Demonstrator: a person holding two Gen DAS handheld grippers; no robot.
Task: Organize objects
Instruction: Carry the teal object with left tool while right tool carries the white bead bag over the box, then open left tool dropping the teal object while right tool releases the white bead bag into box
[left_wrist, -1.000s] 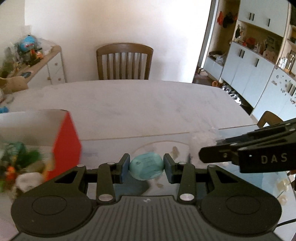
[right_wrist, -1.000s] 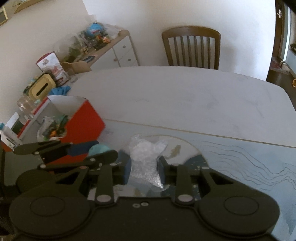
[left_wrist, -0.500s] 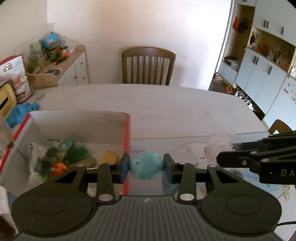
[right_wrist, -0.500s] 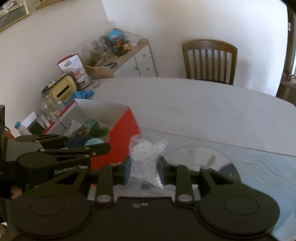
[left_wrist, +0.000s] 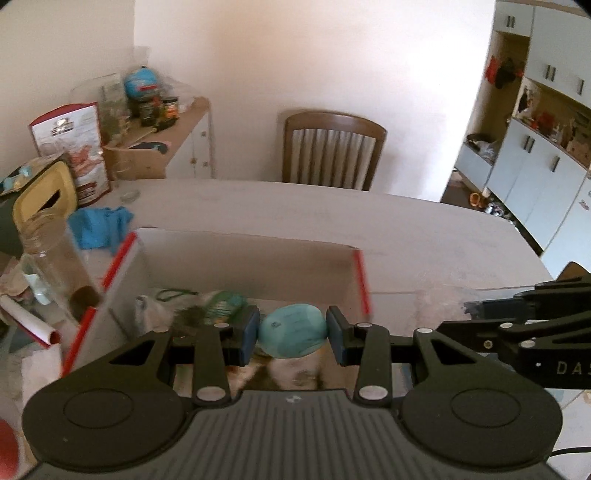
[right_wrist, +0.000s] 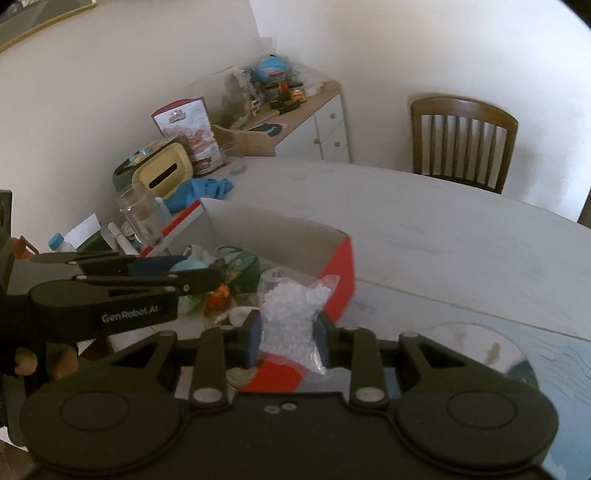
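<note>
My left gripper (left_wrist: 292, 334) is shut on a round teal ball (left_wrist: 292, 336) and holds it above the inside of the open red and white box (left_wrist: 251, 258). The box holds several small items (left_wrist: 207, 310). My right gripper (right_wrist: 287, 334) is shut on a clear bag of white pellets (right_wrist: 291, 314) and holds it over the box's near right corner (right_wrist: 341, 280). The left gripper shows in the right wrist view (right_wrist: 177, 275), with the teal ball (right_wrist: 188, 265) between its fingers. The right gripper shows at the right of the left wrist view (left_wrist: 480, 308).
The box sits on a white table (right_wrist: 424, 221). A glass jar (right_wrist: 142, 216), a blue cloth (right_wrist: 201, 190) and a yellow container (right_wrist: 164, 177) stand left of the box. A wooden chair (right_wrist: 461, 142) is at the far side. A glass mat (right_wrist: 517, 354) lies at right.
Both grippers have moved left and up, from over the glass mat to over the box, each still holding its object.
</note>
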